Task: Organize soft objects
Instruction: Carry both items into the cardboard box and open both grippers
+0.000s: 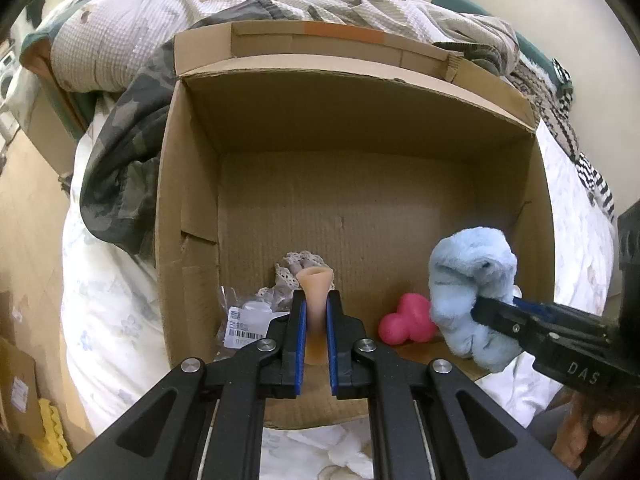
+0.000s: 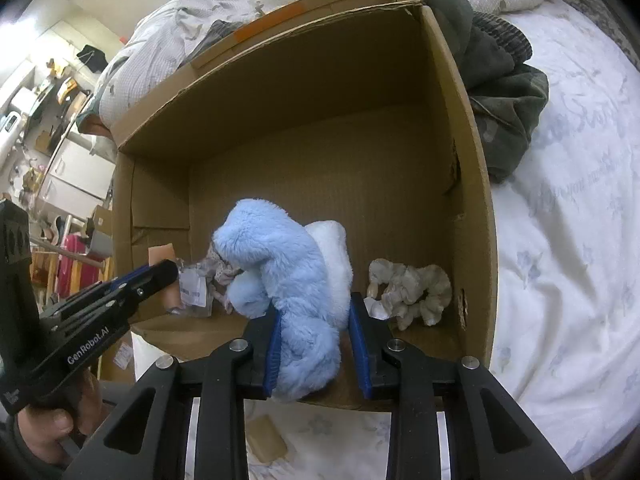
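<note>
An open cardboard box (image 1: 192,168) lies on the bed. My left gripper (image 1: 316,300) is shut on a beige rubbery piece (image 1: 315,292) over the box's near edge. My right gripper (image 2: 316,312) is shut on a fluffy light-blue and white plush (image 2: 280,276), held above the box's near side; the plush also shows in the left wrist view (image 1: 468,280). Inside the box lie a pink rubber toy (image 1: 404,320), a lacy cloth (image 1: 296,266), a clear plastic bag with a barcode label (image 1: 244,320) and a cream knotted fabric piece (image 2: 412,292).
The box (image 2: 480,208) sits on a white flowered sheet (image 2: 568,240). A crumpled quilt (image 1: 168,16) and dark green clothes (image 2: 500,92) lie behind and beside it. Room furniture and clutter (image 2: 48,128) stand at the left.
</note>
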A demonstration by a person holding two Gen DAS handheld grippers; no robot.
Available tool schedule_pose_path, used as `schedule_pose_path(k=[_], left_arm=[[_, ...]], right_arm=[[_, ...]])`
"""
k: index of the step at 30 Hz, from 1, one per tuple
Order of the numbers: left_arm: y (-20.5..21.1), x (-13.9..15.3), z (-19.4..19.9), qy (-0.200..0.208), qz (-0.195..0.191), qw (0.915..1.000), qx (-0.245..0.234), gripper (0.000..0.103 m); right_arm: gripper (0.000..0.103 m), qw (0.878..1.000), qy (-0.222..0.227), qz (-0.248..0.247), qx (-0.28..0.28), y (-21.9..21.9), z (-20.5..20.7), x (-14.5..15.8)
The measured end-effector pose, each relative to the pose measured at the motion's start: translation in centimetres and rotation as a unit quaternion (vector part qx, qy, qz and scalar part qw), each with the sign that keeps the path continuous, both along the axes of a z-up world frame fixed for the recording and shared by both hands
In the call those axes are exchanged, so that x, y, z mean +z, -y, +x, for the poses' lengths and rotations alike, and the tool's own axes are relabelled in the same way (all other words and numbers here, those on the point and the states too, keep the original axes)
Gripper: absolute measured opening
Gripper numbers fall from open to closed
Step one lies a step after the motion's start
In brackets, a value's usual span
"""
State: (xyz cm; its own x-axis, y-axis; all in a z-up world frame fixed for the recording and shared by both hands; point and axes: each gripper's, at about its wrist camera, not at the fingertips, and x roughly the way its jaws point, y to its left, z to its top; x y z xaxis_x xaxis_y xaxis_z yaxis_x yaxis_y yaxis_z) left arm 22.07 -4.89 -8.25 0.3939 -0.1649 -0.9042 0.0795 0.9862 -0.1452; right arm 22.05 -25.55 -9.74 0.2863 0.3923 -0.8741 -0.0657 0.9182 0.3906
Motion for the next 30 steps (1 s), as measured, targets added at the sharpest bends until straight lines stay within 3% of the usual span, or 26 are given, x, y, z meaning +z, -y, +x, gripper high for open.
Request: schedule_pose_path(k=[4,6,10,16,17,19,20,24,27,30], left_arm=[[0.0,0.1,-0.1,0.002,0.002,1.0000,0.003,0.010],[-0.1,0.2,-0.2,0.005,0.003,1.0000,0.003,0.017],[-0.3,0.4,-0.4,0.006,0.006,1.0000,0.005,0.018],[-0.3,0.5,-0.4,0.002,0.004,1.0000,0.007,0.022],[-0.3,0.6,-0.4,0.003,0.008,0.9999,0.008,0.030],[-0.3,0.8,-0.5,0.009,0.016,0.9997,0.018,0.065],[-0.5,1.0,-0.6,0.016,0.017,0.9994,0.027,0.071],[-0.8,1.3,-0.6,0.023,0.006,0.9992,0.033,0.072],[-0.7,1.3,-0.7,0.024,0.011,0.9991,0.032,0.072],[-0.6,1.2,-0.8,0.022,0.013,0.9992,0.030,0.072]], right_arm=[[0.033,1.000,-0.001,0.007,-0.006,0.3,0.0,0.0],[0.033,1.000,0.000,0.008,-0.007,0.5,-0.1,0.0],[0.034,1.000,0.004,0.012,-0.007,0.6,-0.2,0.1],[0.052,1.000,0.021,0.019,-0.001,0.4,-0.4,0.7],[0.059,0.999,0.026,0.020,-0.002,0.4,-0.4,0.9],[0.070,0.999,0.038,0.025,-0.010,0.6,-0.4,1.4],[0.072,0.999,0.044,0.026,-0.013,0.7,-0.4,1.7],[0.080,0.997,0.071,0.020,-0.017,0.9,-0.5,2.7],[0.087,0.997,0.069,0.026,-0.019,1.0,-0.5,2.8],[0.088,0.997,0.064,0.027,-0.019,0.9,-0.4,2.7]])
